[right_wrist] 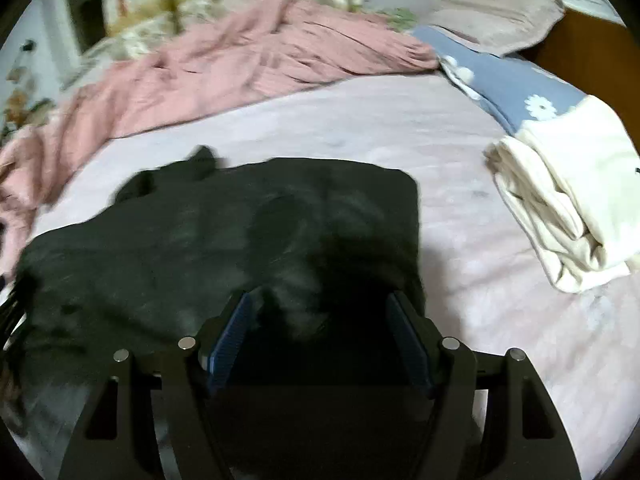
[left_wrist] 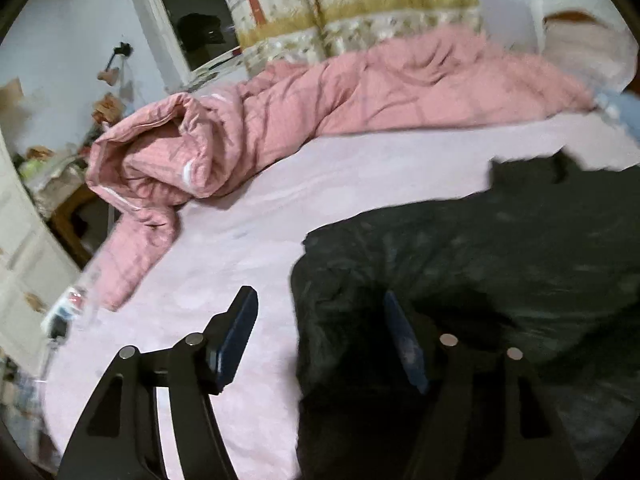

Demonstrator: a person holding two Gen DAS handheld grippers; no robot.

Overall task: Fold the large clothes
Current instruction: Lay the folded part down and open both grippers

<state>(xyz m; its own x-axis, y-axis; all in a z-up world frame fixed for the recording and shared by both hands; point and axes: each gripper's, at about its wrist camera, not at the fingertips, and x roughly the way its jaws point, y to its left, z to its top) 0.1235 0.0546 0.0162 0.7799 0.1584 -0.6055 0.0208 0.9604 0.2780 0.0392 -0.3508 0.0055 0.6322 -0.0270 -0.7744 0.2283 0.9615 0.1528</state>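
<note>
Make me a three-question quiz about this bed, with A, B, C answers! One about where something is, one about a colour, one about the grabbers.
1. Where does the folded white cloth lie?
A. on the bed, right of the dark garment
B. on the pink quilt
C. on the floor

2. What colour is the flowered pillow?
A. green
B. blue
C. red

3. How are the right gripper's jaws?
A. apart
B. pinched on the white cloth
C. shut tight

Answers:
1 A, it sits on the sheet beside the garment.
2 B, blue with white daisies.
3 A, a wide gap shows between the pads.
</note>
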